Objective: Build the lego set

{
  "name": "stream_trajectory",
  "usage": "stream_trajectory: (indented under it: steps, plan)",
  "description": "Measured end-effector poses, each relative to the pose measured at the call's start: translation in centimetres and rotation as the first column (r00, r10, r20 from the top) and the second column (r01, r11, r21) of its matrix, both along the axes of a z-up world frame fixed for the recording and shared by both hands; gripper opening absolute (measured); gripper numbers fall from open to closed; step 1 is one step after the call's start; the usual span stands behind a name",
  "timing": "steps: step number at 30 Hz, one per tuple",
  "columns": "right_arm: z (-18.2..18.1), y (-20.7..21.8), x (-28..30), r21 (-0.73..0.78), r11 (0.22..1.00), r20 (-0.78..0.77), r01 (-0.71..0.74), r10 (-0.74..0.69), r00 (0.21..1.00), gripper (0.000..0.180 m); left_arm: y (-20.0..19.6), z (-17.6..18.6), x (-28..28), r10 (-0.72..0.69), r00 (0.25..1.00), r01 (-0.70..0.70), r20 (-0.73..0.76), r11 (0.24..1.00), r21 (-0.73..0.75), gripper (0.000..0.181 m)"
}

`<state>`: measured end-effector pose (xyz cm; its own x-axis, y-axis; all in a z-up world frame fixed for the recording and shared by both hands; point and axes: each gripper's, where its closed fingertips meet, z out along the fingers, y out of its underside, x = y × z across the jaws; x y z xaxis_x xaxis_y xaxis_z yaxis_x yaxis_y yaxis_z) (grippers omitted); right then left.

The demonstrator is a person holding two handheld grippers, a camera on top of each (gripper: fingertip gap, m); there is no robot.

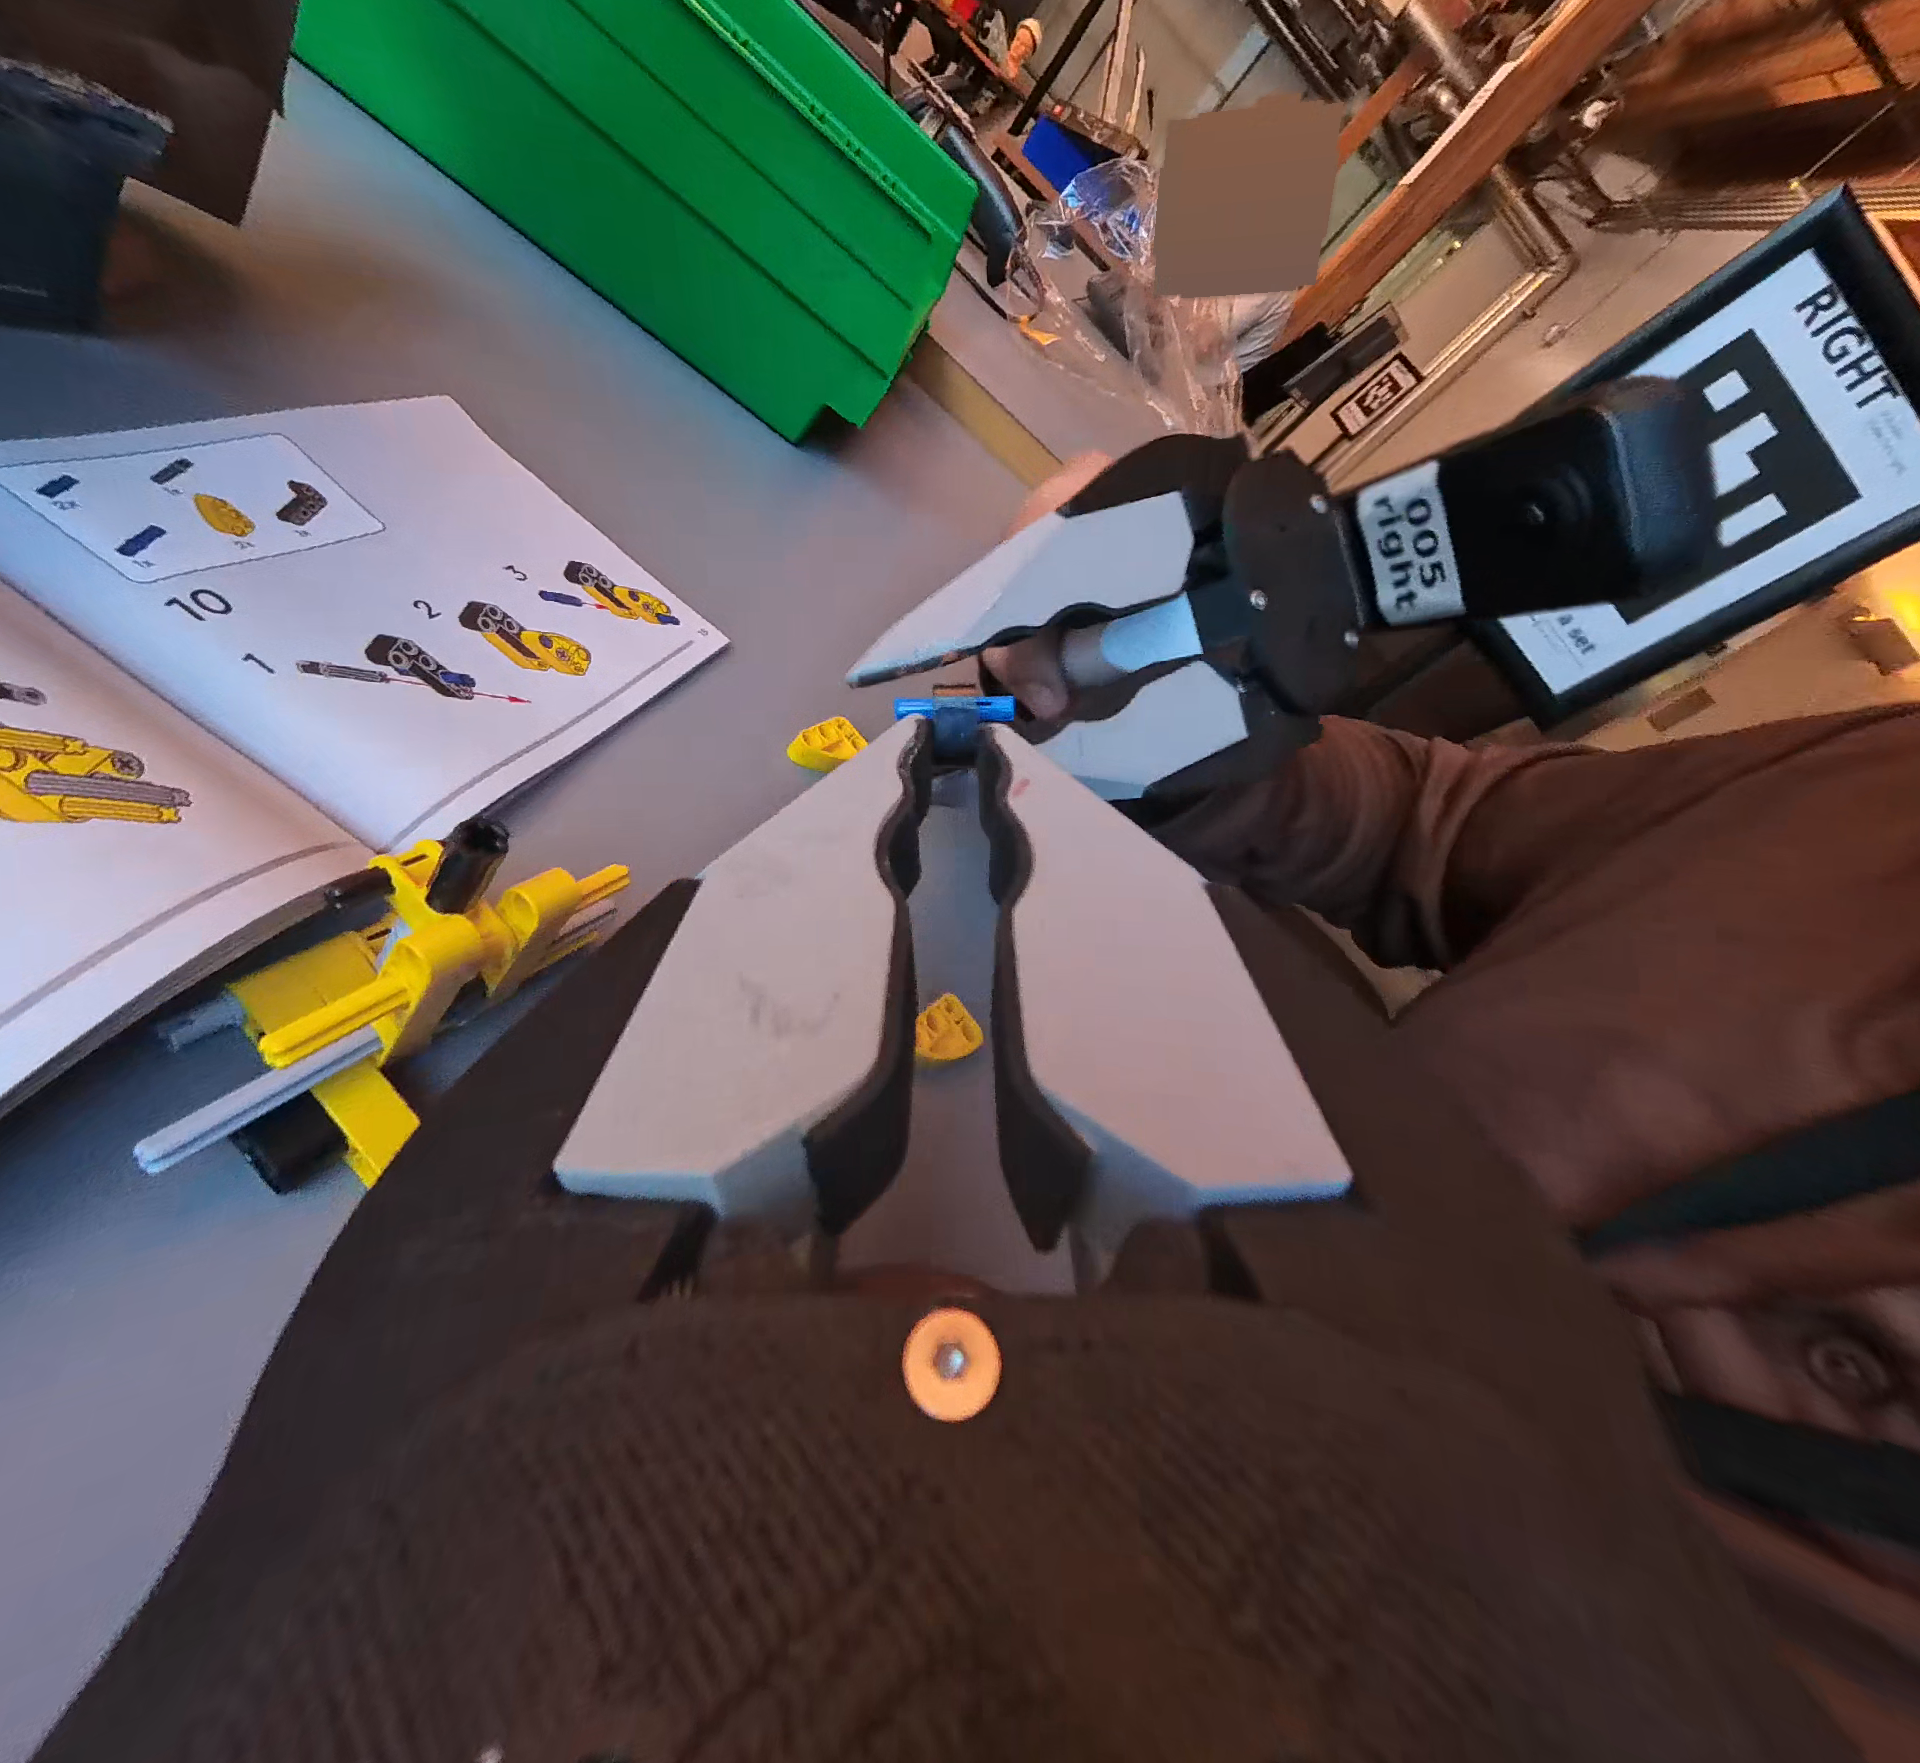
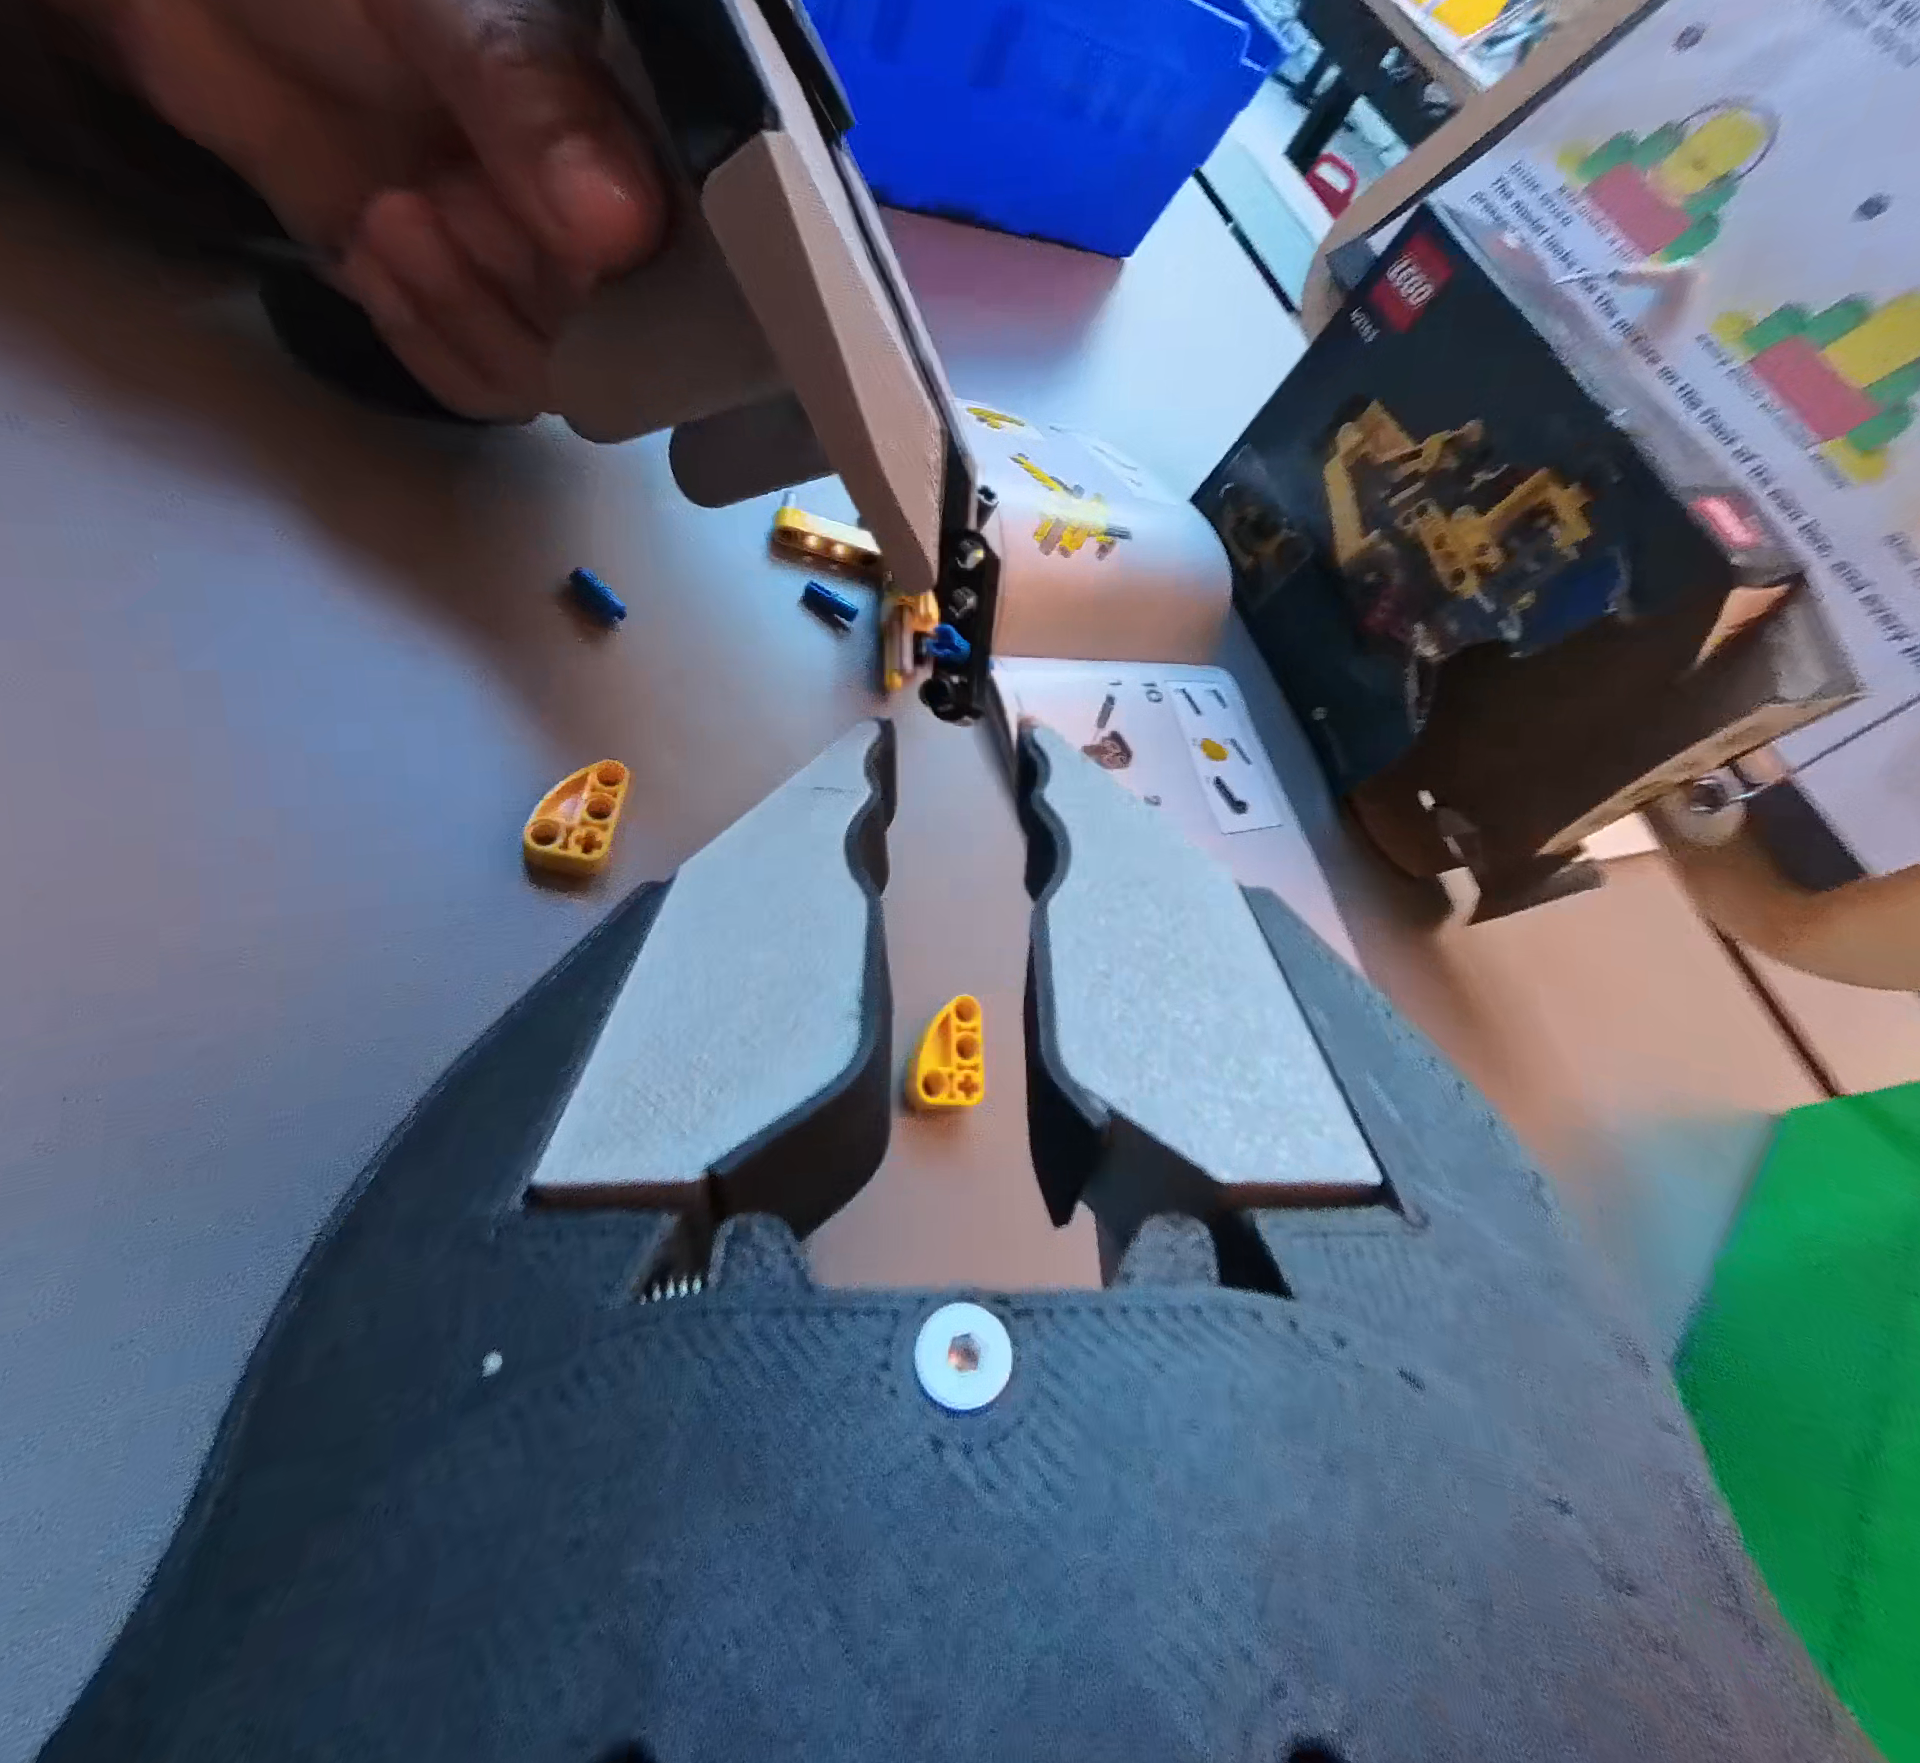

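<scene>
My left gripper [image 1: 951, 737] is shut on a small black beam [image 1: 954, 734] with a blue pin [image 1: 954, 707] across its end, held above the table. In the right wrist view the left gripper [image 2: 935, 591] comes down from the upper left with the black beam [image 2: 964, 622] and blue pin [image 2: 948, 643]. My right gripper [image 2: 954, 737] is open and empty, its tips just short of the beam. One of its fingers [image 1: 1039, 591] shows in the left wrist view. Two yellow curved pieces [image 2: 577, 820] [image 2: 948, 1053] lie on the table.
An open instruction booklet [image 1: 312, 622] lies at left with a yellow part-built assembly [image 1: 395, 975] against it. Loose blue pins [image 2: 597, 593] and a yellow beam [image 2: 821, 544] lie beyond. A green bin [image 1: 623, 113], a blue bin [image 2: 1018, 51] and the set's box [image 2: 1507, 550] surround the work area. Less than 4 cm separates the two grippers' tips.
</scene>
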<state>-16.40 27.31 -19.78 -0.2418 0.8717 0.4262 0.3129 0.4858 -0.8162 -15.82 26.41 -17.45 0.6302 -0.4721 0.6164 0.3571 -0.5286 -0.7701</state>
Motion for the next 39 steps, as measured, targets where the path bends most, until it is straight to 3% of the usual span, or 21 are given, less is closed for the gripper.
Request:
stream_trajectory:
  steps: [2, 6, 17, 20, 23, 26, 33, 35, 39]
  plan:
    - [0.4, 0.0, 0.1, 0.071, 0.997, -0.029, 0.004, -0.002, 1.000, 0.005, 0.0, 0.0, 0.2, 0.001, 1.000, -0.001, -0.005, 1.000, 0.002, 0.005]
    - [0.9, -0.1, 0.3, 0.152, 0.988, -0.069, 0.012, -0.001, 0.998, 0.005, 0.0, 0.0, 0.4, 0.010, 0.999, -0.009, 0.032, 1.000, -0.011, 0.005]
    - [1.1, -0.2, 0.3, 0.136, 0.991, -0.083, -0.004, 0.015, 0.996, 0.004, 0.2, -0.5, -0.1, 0.033, 0.997, -0.031, 0.066, 0.999, -0.036, 0.005]
    - [1.5, 0.5, 0.4, 0.027, 1.000, -0.096, 0.004, -0.002, 0.995, 0.004, -0.1, 0.0, -0.2, -0.004, 1.000, 0.004, 0.010, 1.000, 0.012, 0.015]
    - [2.1, 0.7, 0.9, -0.182, 0.982, -0.105, -0.056, 0.037, 0.994, 0.005, 0.0, 0.5, -1.5, 0.040, 0.989, -0.026, -0.144, 0.995, 0.101, 0.025]
    - [3.0, -0.5, 1.2, -0.370, 0.913, -0.132, -0.173, 0.132, 0.982, 0.004, -0.1, 1.3, -1.8, 0.068, 0.969, -0.021, -0.238, 0.981, 0.192, 0.029]
    - [3.7, -2.9, 1.7, -0.640, 0.699, -0.141, -0.318, 0.300, 0.943, 0.004, -2.4, 1.6, 1.9, -0.096, 0.928, 0.200, -0.360, 0.943, 0.266, 0.030]
    - [4.0, -1.4, 1.4, -0.639, 0.717, -0.167, -0.278, 0.224, 0.960, 0.004, -2.5, 1.3, 2.0, -0.091, 0.912, 0.212, -0.401, 0.940, 0.269, 0.029]
    - [3.4, 2.2, 0.9, -0.511, 0.856, -0.144, -0.077, 0.003, 0.990, 0.004, -1.8, 0.0, 0.9, -0.045, 0.888, 0.162, -0.459, 0.962, 0.219, 0.026]
